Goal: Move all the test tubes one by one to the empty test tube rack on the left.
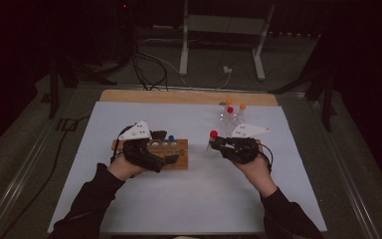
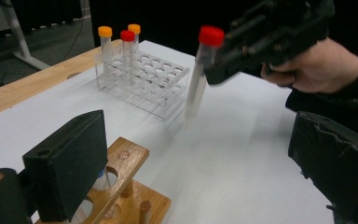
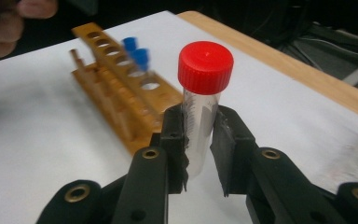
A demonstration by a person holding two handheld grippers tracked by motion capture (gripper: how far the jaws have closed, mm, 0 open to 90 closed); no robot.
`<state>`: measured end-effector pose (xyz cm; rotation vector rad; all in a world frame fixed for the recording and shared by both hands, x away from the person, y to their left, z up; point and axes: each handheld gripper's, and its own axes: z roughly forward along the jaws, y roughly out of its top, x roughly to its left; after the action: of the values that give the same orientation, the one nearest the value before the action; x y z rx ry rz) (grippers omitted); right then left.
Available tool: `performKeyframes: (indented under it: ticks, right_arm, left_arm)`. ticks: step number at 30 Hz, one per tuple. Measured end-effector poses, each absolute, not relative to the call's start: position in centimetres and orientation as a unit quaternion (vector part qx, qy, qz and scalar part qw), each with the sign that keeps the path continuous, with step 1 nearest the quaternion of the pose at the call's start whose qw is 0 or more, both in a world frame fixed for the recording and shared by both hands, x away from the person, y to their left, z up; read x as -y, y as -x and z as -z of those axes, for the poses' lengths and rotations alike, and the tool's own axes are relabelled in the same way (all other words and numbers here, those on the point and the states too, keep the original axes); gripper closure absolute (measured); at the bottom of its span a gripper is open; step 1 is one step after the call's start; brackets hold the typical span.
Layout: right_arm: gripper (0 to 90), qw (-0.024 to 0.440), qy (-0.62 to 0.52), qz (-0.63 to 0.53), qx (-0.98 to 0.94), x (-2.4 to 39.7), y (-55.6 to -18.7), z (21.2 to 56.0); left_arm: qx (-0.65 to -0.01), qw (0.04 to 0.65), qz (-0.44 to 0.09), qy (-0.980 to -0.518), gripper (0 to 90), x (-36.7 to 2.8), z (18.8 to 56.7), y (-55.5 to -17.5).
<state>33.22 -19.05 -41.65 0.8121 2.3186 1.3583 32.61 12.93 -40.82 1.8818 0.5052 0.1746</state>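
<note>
Right hand-held gripper [image 3: 199,140] clenched on red-capped tube [image 3: 201,100], held upright above the counter [image 1: 189,194], between clear rack [image 2: 144,81] and wooden rack [image 1: 171,152]. Left hand-held gripper [image 2: 191,163] spread wide, empty, beside the wooden rack. Likely mid-transfer; next move calls for lining the tube over a free hole.

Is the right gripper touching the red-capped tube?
Touching. The right gripper view shows the right gripper with both jaws pressed against the red-capped tube, just below its cap.
</note>
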Motion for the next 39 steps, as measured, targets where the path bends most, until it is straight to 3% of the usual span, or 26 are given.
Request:
performKeyframes:
  ticks: [18,24,39]
  right_arm:
    - [75.0,0.11,-0.223,-0.472,-0.846,15.1,-30.5,42.3]
    - [75.0,0.097,-0.209,-0.47,-0.852,14.1,-30.0,42.6]
    - [74.9,0.086,-0.19,-0.471,-0.857,13.2,-29.2,42.5]
  left_arm:
    - [-0.176,0.566,-0.046,-0.804,7.4,-11.5,40.3,-31.4]
    - [-0.164,0.565,-0.037,-0.808,17.5,-11.0,40.6,-31.2]
    - [-0.134,0.557,-0.028,-0.819,64.3,-10.1,41.6,-31.1]
